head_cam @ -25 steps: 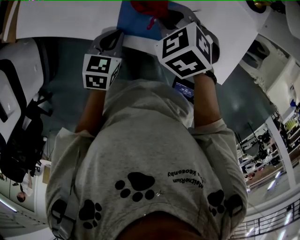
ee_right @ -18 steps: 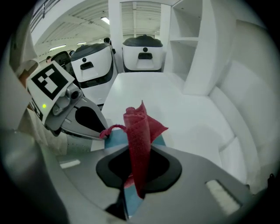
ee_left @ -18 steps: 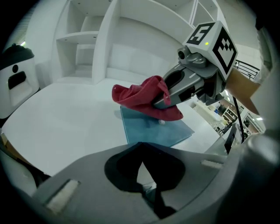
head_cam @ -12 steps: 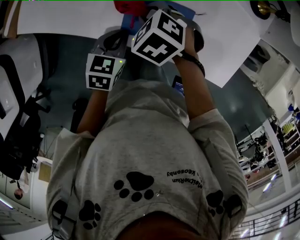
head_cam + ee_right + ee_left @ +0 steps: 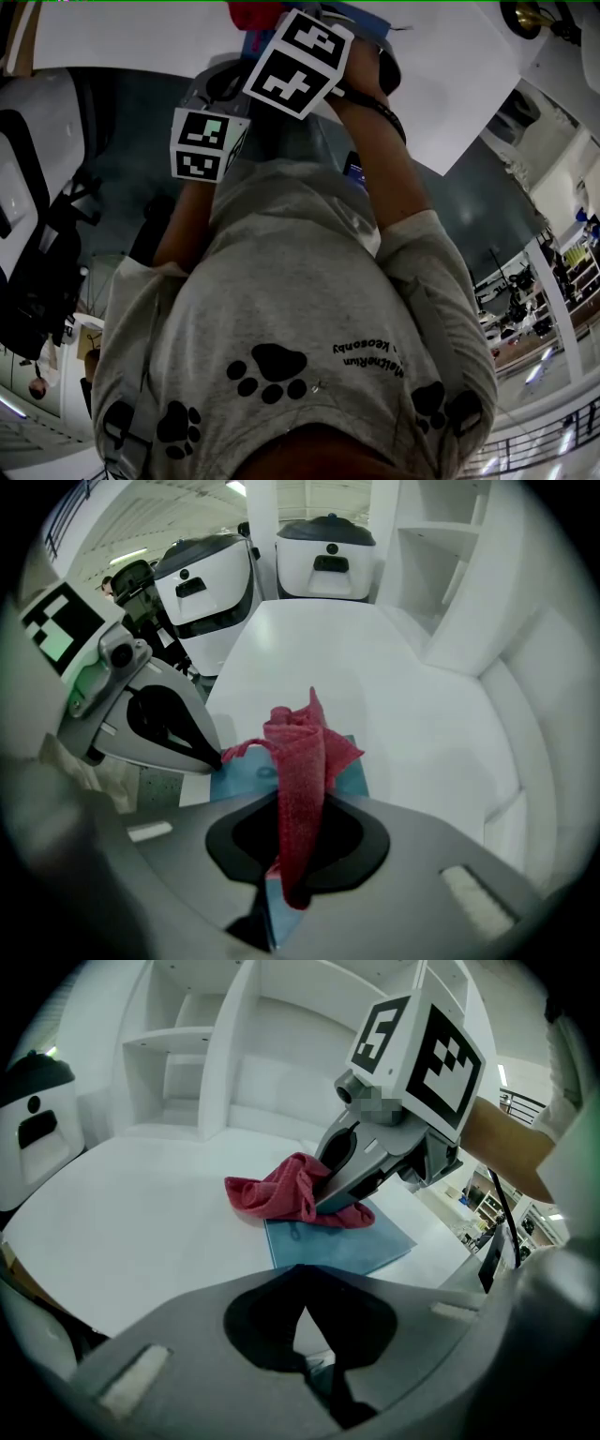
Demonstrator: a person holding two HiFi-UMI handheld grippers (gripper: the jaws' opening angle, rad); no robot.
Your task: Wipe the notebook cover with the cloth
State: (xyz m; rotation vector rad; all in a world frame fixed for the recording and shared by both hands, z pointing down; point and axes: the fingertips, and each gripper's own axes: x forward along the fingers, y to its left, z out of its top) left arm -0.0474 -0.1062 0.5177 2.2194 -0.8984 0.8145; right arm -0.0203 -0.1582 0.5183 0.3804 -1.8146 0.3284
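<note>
Notebook, flat blue, on white tabletop: closed left tongs touch its corner, my right tongs clamp crumpled red cloth.

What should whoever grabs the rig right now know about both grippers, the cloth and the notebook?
Left gripper: jaws together at the near edge of the blue notebook, apparently pinching it steady.
Right gripper: shut on the red cloth, which is bunched on the notebook's far end.
The notebook lies flat on the white table.
Done: cloth gripped and on the cover; how much is wiped cannot be told.
Left: probably drag the cloth across the bare near part of the cover, then release.
</note>
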